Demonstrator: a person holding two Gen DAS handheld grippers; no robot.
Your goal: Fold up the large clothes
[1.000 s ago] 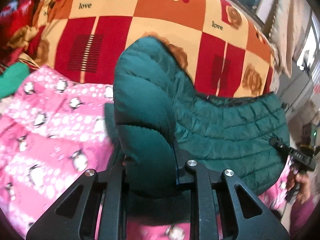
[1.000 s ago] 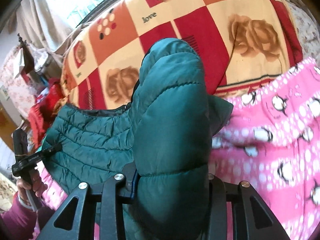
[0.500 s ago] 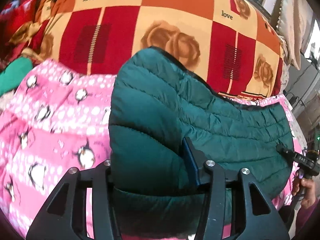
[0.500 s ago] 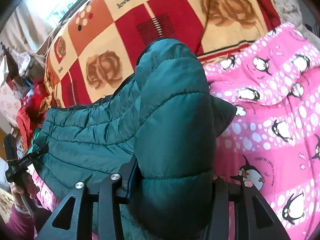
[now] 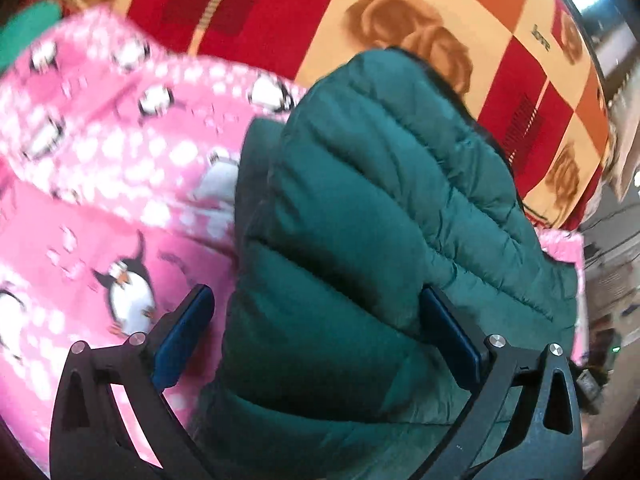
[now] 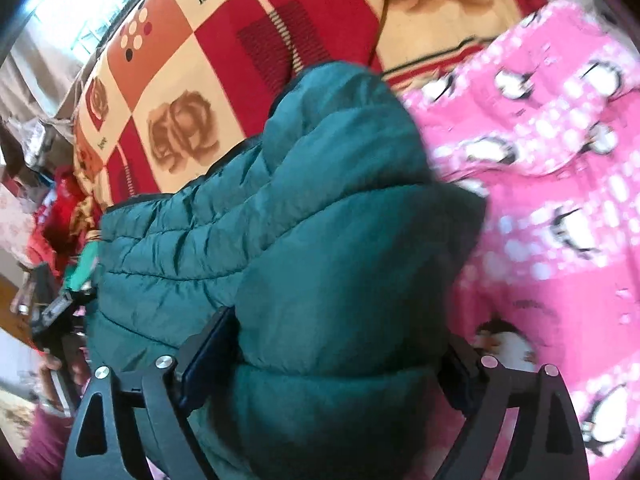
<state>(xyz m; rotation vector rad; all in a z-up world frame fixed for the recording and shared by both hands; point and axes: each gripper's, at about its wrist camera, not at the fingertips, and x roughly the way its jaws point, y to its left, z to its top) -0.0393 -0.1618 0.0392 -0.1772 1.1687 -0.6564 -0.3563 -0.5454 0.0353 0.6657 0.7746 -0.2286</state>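
A dark green quilted puffer jacket (image 5: 360,216) lies on a pink penguin-print blanket (image 5: 100,184). In the left wrist view, my left gripper (image 5: 316,312) is open wide; a padded fold of the jacket bulges between its fingers, and the left pad (image 5: 188,328) stands clear of the fabric. In the right wrist view, the jacket (image 6: 328,240) fills the middle. My right gripper (image 6: 332,340) is also open wide around a thick fold, its left pad (image 6: 208,348) beside the fabric, the right finger mostly hidden.
A red, orange and cream rose-patterned blanket (image 5: 400,12) rises behind the jacket, also in the right wrist view (image 6: 224,60). Red and green clothes (image 6: 68,208) pile at the far left. The left hand-held gripper (image 6: 56,316) shows at the left edge there.
Both grippers have opened and let go of the jacket folds they held. Both have dropped lower toward the pink blanket, and the jacket now rests down.
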